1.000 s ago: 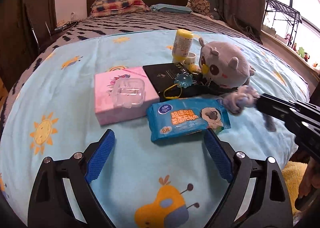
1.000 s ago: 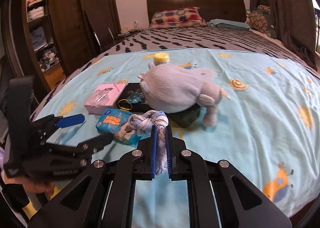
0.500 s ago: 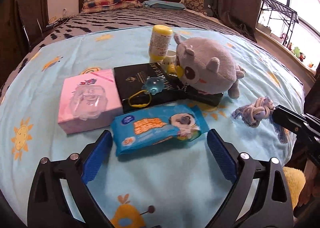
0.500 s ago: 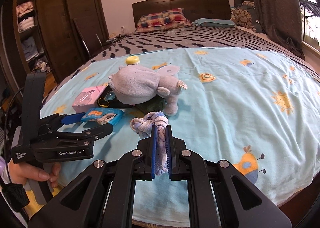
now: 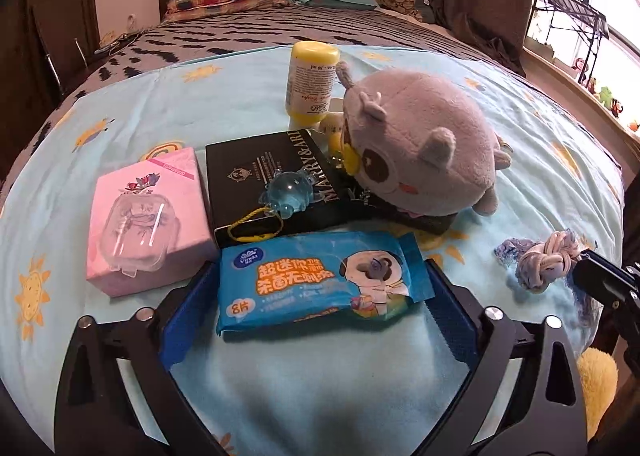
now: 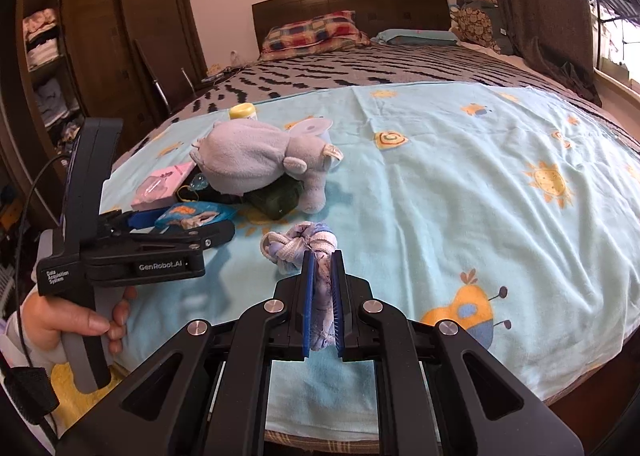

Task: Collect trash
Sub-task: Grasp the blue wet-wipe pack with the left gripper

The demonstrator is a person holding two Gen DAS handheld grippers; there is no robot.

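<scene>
Wet-wipe packet lies flat on the blue bedsheet, between the spread jaws of the left gripper, which have just been closing slightly without pressing it. Right gripper pinches a knotted rope.

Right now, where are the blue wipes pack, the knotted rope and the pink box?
blue wipes pack [image 5: 320,282]: left wrist view, middle of its printed front.
knotted rope [image 6: 298,242]: right wrist view, on the knot.
pink box [image 5: 148,216]: left wrist view, its top face.
</scene>
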